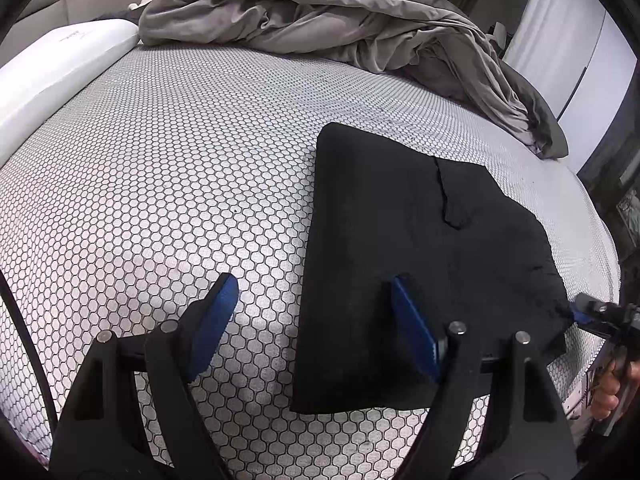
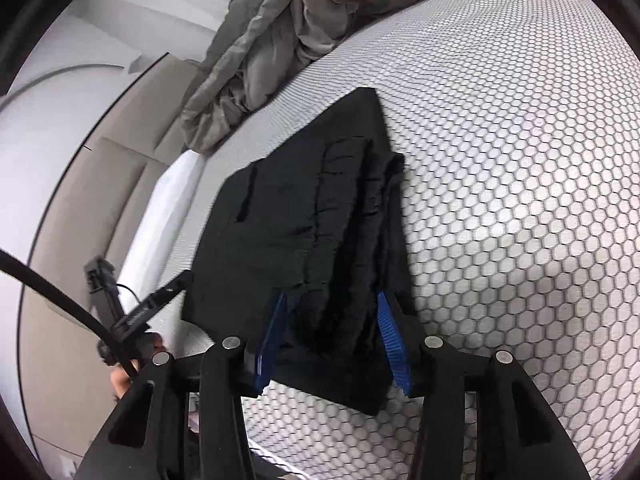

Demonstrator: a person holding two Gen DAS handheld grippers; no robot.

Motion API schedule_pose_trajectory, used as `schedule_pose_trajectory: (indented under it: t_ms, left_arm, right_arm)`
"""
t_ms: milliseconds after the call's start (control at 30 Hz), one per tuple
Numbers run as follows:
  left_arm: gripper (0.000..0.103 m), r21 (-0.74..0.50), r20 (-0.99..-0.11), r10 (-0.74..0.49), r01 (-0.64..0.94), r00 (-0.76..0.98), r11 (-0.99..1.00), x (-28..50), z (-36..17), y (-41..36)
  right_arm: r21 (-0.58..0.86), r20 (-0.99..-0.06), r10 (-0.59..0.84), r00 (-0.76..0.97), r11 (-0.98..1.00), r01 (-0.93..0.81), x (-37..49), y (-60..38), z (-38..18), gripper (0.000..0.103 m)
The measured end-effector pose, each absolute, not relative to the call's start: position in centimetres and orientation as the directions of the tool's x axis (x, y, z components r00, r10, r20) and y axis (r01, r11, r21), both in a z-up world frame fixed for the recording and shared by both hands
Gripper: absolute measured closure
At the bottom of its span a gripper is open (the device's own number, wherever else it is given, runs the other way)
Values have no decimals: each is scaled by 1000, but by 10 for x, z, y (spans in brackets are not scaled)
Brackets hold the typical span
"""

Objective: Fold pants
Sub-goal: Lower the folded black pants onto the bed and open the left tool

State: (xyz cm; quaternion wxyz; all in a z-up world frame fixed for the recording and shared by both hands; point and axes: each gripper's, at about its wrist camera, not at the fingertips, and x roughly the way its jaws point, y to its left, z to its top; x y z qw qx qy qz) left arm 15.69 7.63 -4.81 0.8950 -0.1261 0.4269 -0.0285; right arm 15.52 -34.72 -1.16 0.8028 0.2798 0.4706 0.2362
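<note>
Two grippers work over the black pants point(image 1: 420, 248), which lie folded into a flat stack on the honeycomb-patterned mattress point(image 1: 160, 168).

The left gripper point(image 1: 312, 320) stands wide with nothing between its blue pads. Its left finger point(image 1: 218, 312) is over bare mattress; its right finger point(image 1: 412, 328) is over the pants, so the long straight edge of the stack runs up between the two. Ahead and to the left of this gripper the mattress is bare up to the white pillow point(image 1: 60, 64) at its far left. Straight ahead, past the far edge of the pants, a crumpled grey blanket point(image 1: 320, 20) closes off the back of the bed.

The right gripper point(image 2: 332, 336) is at the near end of the stack, about half open. Its pads flank the layered fold edges of the pants point(image 2: 320, 220), which sit between them; whether the pads press on the cloth cannot be told. The near corner of the stack hangs dark just below and between the fingers. To this gripper's right the mattress point(image 2: 520, 200) is open. To its left the stack's side edge lies near the edge of the bed, where the left gripper point(image 2: 160, 292) and the hand point(image 2: 120, 376) gripping it show. In the left view, the right gripper point(image 1: 588, 308) meets the stack's right-hand corner, near the mattress rim.
</note>
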Motion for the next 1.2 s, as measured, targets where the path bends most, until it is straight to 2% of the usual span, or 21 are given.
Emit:
schedule_pose_trajectory:
  t_ms: [133, 267, 433, 533, 700, 1100, 1133, 1167, 1200]
  left_arm:
    - [27, -255, -757, -159, -62, 634, 965, 157, -48, 78]
    - [27, -250, -762, -160, -57, 628, 966, 157, -49, 75]
    - [27, -245, -761, -163, -47, 628, 968, 157, -48, 72]
    - [27, -244, -758, -159, -49, 633, 969, 155, -48, 73]
    - [27, -251, -758, -155, -64, 633, 966, 155, -48, 80]
    - [27, -240, -762, -152, -57, 629, 969, 157, -48, 74]
    - [27, -238, -762, -150, -56, 630, 970, 157, -48, 74]
    - [27, -238, -761, -150, -56, 631, 970, 157, -48, 74]
    - [27, -240, -758, -149, -59, 634, 969, 156, -47, 75]
  right_arm:
    - [713, -559, 698, 447, 680, -171, 149, -340, 4, 54]
    - [653, -621, 654, 432, 736, -175, 152, -330, 1, 54]
    - [644, -649, 635, 419, 752, -141, 158, -328, -11, 54]
    - [626, -651, 612, 449, 768, -137, 156, -332, -3, 54]
    - [669, -607, 653, 453, 727, -152, 152, -339, 4, 54]
    - [684, -622, 675, 397, 715, -146, 158, -321, -17, 54]
    - [682, -629, 674, 388, 717, -140, 161, -322, -23, 62]
    - [678, -636, 668, 386, 723, -134, 164, -320, -27, 80]
    - [666, -641, 657, 396, 733, -137, 164, -317, -27, 83]
